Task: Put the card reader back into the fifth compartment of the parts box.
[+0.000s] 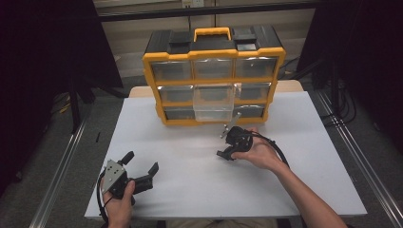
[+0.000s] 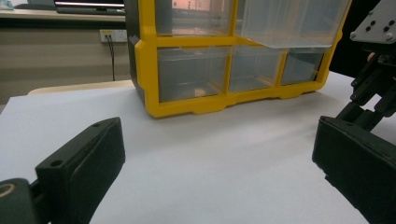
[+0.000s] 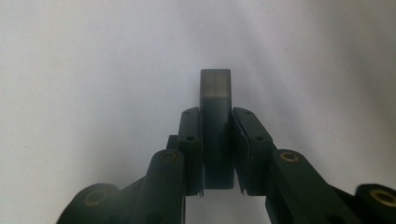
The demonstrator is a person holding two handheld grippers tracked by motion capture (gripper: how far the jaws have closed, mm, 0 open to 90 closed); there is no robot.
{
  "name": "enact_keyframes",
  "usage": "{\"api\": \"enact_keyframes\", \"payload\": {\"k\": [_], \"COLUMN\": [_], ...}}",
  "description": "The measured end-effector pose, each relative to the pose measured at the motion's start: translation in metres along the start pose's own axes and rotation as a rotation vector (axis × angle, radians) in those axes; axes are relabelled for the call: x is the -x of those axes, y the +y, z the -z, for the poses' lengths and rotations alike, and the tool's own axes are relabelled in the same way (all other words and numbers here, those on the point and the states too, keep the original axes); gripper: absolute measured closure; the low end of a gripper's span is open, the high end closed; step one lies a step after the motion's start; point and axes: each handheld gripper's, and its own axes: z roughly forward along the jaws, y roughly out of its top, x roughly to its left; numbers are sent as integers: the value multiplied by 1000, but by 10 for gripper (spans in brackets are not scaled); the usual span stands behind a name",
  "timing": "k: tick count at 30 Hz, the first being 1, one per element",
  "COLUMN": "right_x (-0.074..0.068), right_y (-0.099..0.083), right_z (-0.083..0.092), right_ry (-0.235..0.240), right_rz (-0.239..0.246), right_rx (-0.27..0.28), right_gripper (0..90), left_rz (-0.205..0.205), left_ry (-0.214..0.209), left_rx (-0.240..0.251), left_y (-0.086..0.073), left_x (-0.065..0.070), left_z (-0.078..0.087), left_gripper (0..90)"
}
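No brand, label or writing can be read on anything in the frames. The right gripper [image 3: 215, 189] has its jaws clamped on a small dark block [image 3: 215, 100], a narrow rectangular piece, smoky grey and slightly translucent at its square tip, which sticks out past the jaw pads over the white table [image 1: 190, 156]. In the high view the right gripper [image 1: 228, 153] is held low above the table, just in front of the yellow-and-black drawer cabinet [image 1: 214, 52]. The cabinet has clear plastic drawers in three rows and a yellow carry handle [image 1: 212, 32] on top; one clear drawer [image 1: 214, 104] in the middle column is pulled well out, near the right hand [image 1: 259, 152]. The left gripper [image 1: 141, 169] rests near the front left edge of the table with its jaws spread wide and nothing between them; its own view looks across bare table toward the cabinet's lower rows.
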Motion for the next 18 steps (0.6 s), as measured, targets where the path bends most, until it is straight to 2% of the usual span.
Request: {"api": "enact_keyframes", "payload": {"k": [3, 12, 18], "right_x": [0, 0, 0], "right_y": [0, -7, -12], "right_z": [3, 13, 27], "right_ry": [3, -7, -10], "right_rz": [-17, -23, -25], "right_rx": [28, 103, 172], "right_gripper": [743, 743, 743], "left_rz": [0, 2, -8], "left_ry": [-3, -3, -6], "left_rx": [4, 6, 5], "left_y": [0, 0, 0], "left_x": [0, 0, 1], "left_z": [1, 1, 0], "left_gripper": [26, 26, 26]}}
